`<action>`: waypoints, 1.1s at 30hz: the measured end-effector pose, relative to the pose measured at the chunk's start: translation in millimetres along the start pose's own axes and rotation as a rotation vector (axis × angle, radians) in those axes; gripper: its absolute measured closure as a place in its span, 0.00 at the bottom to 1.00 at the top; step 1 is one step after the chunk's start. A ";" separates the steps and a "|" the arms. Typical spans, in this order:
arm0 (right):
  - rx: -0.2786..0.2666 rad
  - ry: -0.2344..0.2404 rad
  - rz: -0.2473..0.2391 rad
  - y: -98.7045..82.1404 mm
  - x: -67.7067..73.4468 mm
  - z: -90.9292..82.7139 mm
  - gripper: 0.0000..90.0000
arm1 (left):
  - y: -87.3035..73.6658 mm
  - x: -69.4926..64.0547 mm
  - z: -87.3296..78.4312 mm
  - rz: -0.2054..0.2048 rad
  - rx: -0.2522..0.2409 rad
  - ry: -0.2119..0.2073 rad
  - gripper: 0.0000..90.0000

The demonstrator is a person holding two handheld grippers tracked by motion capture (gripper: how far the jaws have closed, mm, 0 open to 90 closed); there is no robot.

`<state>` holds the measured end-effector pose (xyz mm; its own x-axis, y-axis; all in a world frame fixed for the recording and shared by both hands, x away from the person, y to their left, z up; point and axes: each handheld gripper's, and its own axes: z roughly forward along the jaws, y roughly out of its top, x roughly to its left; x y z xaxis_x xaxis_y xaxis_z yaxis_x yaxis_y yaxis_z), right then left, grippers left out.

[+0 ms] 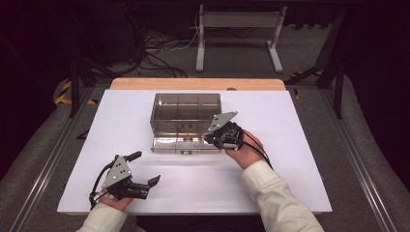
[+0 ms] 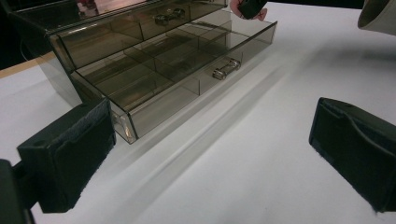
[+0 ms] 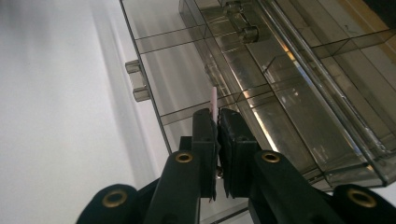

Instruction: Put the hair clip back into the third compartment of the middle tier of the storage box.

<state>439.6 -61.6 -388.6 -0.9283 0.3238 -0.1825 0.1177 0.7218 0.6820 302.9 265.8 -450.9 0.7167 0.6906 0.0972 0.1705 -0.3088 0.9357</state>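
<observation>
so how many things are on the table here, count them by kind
smoky clear drawer box: 1, its lower drawer pulled open
thin pale strip: 1, pinched between the right gripper fingers over the open drawer
hand-held grippers: 2, the left gripper open on the white table
total: 4

The drawer box [image 1: 186, 116] is smoky brown, see-through plastic with silver handles [image 2: 226, 68]. The bench [image 1: 290, 188] is plain white. Both grippers' jaws are black; the thin card [image 3: 214, 100] is pale pink.
</observation>
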 end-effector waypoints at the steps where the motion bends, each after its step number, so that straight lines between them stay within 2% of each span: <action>1: 0.002 0.001 -0.001 0.0 -0.2 0.9 0.94 | 0.0 0.0 -0.1 -0.001 0.000 0.000 0.02; 33: 0.077 0.032 0.017 -5.3 -4.6 21.9 0.94 | 0.1 0.3 -0.2 0.001 -0.001 0.000 0.02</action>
<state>451.0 -53.5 -406.9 -0.9364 0.3182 -0.1479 0.1595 0.7614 0.6283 303.0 266.1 -450.8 0.7171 0.6900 0.0982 0.1688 -0.3086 0.9361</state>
